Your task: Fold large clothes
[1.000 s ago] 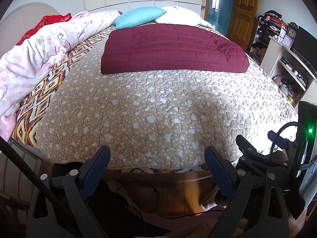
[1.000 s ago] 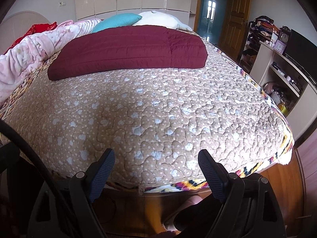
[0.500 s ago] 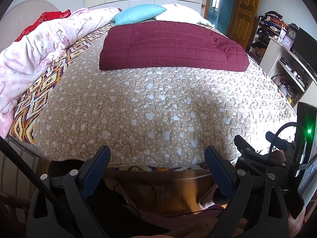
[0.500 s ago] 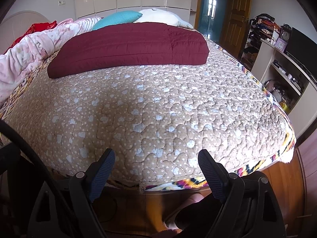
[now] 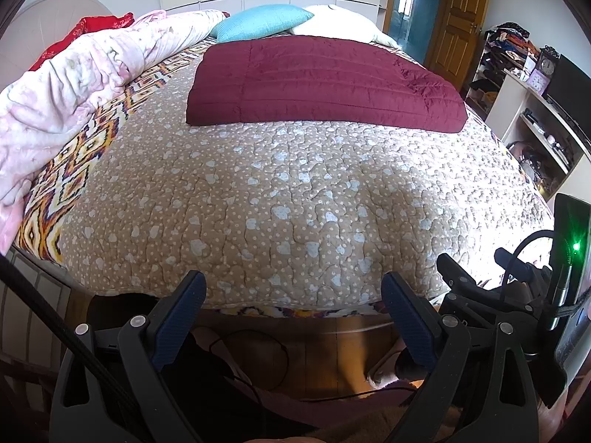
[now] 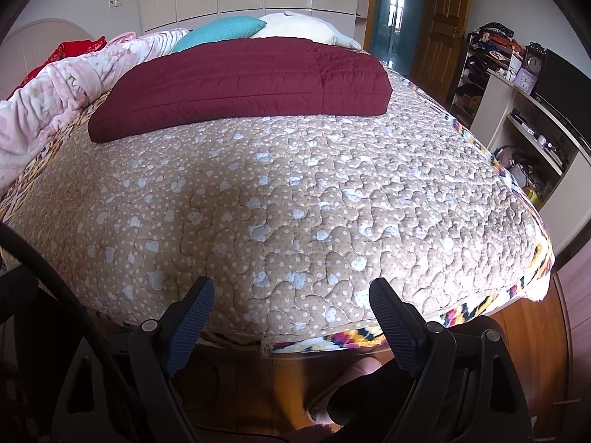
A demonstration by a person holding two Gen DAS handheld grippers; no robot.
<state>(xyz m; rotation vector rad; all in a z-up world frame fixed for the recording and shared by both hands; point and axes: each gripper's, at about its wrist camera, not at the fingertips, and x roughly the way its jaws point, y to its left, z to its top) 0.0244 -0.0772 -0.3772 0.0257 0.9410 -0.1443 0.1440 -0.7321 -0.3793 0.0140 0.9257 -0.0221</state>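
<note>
Maroon quilted garment point(image 5: 321, 81) lies folded into a flat rectangle in the upper centre of the left wrist view, on the far half of the bed; in the right wrist view it sits in the upper left-centre of the frame point(image 6: 240, 85). It rests on the beige dotted quilt point(image 5: 295, 203) that covers the bed. No tool touches it.

Just behind the garment: teal pillow point(image 5: 264, 22), with a cream pillow point(image 5: 336, 22) to its right. Upper left of frame: pink rumpled blanket point(image 5: 74, 77) along the bed's edge, red cloth point(image 5: 88, 27) behind it.

Left gripper point(image 5: 291, 317), bottom centre of its frame: jaws spread wide, nothing between them, held off the near edge of the bed over the wooden floor point(image 5: 325, 354). Right gripper point(image 6: 291, 317), bottom centre of its frame: jaws likewise wide apart and empty, at the near edge of the quilt.

Right edge of frame: white shelf unit point(image 5: 535, 125) with a clock point(image 5: 546, 68); wooden door point(image 5: 458, 18) at upper right.
</note>
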